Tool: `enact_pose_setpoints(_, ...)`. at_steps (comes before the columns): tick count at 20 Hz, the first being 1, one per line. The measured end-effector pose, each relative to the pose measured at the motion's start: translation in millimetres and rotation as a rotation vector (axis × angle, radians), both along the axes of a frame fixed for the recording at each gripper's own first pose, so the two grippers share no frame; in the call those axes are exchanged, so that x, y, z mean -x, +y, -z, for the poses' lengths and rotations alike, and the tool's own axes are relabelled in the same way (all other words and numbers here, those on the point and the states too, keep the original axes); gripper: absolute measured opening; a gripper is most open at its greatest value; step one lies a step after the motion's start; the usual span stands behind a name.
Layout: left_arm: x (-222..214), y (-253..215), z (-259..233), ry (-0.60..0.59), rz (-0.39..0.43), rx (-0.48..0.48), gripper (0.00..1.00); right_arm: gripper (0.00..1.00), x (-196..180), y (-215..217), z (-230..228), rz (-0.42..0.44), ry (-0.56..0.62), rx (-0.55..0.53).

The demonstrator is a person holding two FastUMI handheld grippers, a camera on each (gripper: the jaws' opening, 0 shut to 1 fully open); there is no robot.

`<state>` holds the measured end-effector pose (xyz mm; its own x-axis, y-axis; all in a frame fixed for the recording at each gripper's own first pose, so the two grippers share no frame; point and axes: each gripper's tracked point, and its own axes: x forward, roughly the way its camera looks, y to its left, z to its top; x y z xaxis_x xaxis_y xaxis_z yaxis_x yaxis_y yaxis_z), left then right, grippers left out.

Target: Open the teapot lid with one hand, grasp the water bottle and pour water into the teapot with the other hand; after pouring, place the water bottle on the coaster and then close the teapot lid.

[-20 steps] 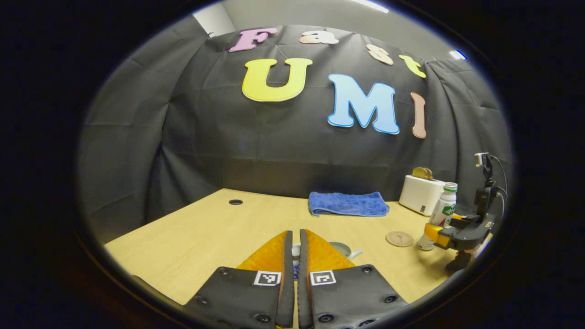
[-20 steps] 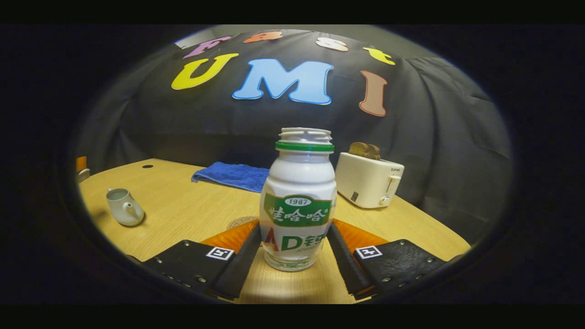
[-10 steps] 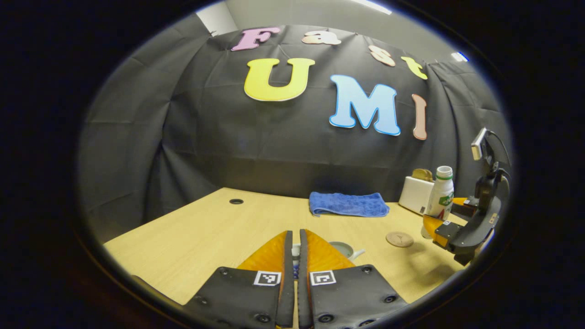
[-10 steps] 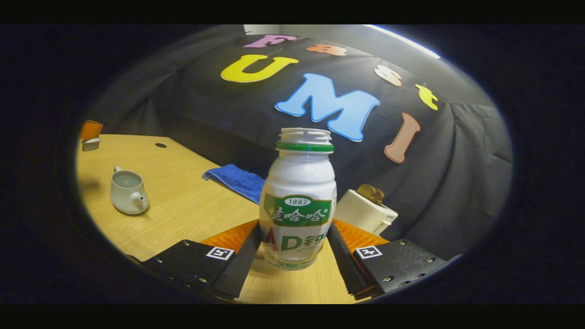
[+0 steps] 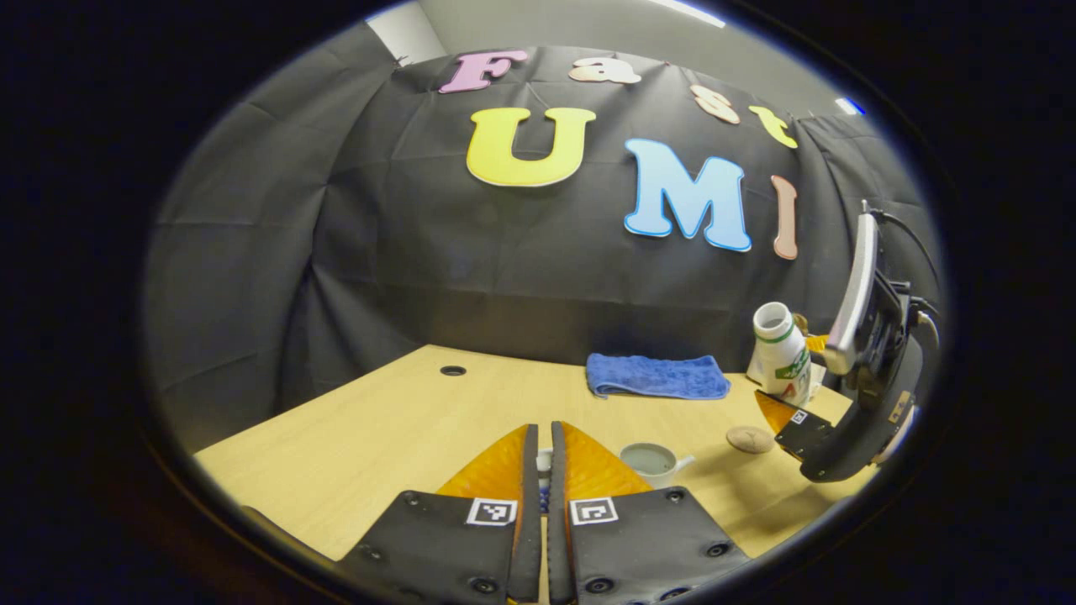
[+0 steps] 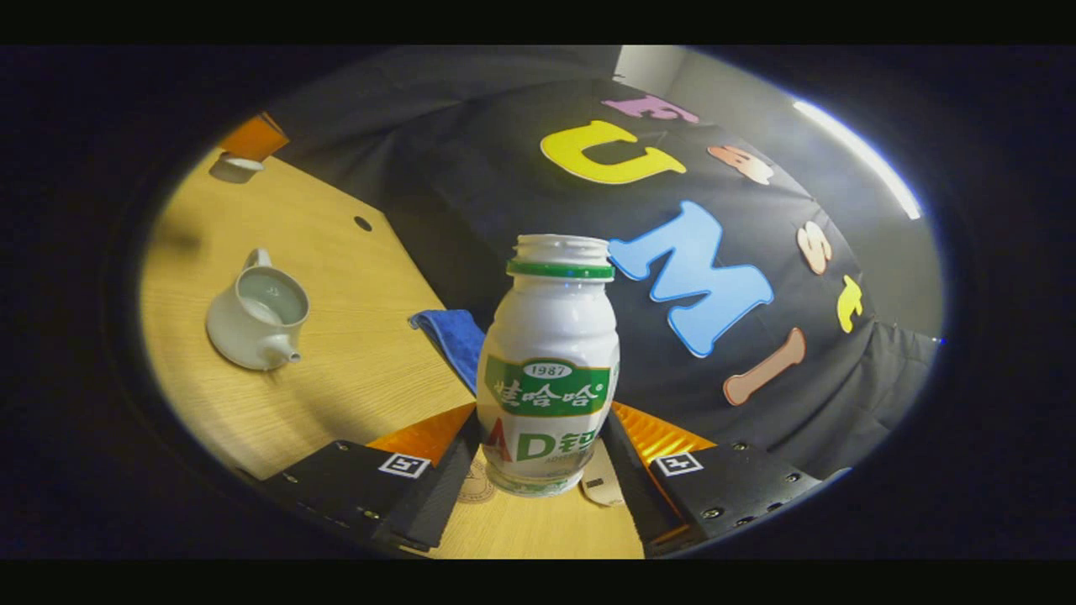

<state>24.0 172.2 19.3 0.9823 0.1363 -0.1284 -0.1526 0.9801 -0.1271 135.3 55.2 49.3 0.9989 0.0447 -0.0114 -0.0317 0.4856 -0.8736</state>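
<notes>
The water bottle (image 6: 550,370) was clamped low on its body by both fingers of the right hand-held gripper (image 6: 542,462), uncapped, and carried tilted above the tabletop (image 6: 353,336); in the left gripper view the same bottle (image 5: 780,355) was seen leaning, mouth toward the middle of the tabletop, with the right hand-held gripper (image 5: 799,416) partly cut off at the edge, so the hand behind it couldn't be made out. The teapot (image 6: 256,313) sat lidless and upright on the tabletop, well apart from the bottle, its open top plainly seen; whether there was any liquid inside couldn't really be told. In the left gripper view the teapot (image 5: 654,462) was half hidden behind the fingers, just right of them. The left hand-held gripper (image 5: 542,496) was closed to a thin slit, and something small and pale was glimpsed between and beyond the fingertips, but too much was covered for it to be called the lid for sure; in the right gripper view a small pale piece (image 6: 236,168) was seen at the far left rim under an orange shape, too blurry to be named. The coaster (image 5: 750,439) lay flat near the teapot, and only a sliver of it (image 6: 476,487) was seen under the bottle's base. A blue cloth (image 5: 657,376) was folded at the back of the tabletop, partly blocked by the bottle in the right gripper view.
</notes>
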Motion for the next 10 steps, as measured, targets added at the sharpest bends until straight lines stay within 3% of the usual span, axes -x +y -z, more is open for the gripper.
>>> enact_pose_setpoints(9, 3.4, 12.3, 3.0, 0.006, -0.022, 0.004, 0.09, 0.82, -4.6, 22.2, 2.2, -0.051, -0.051, 0.262)
enact_pose_setpoints(10, 3.7, 13.4, 4.0, 0.007, -0.023, 0.003, 0.13, 0.82, -2.7, 23.7, 2.3, -0.056, -0.056, 0.290)
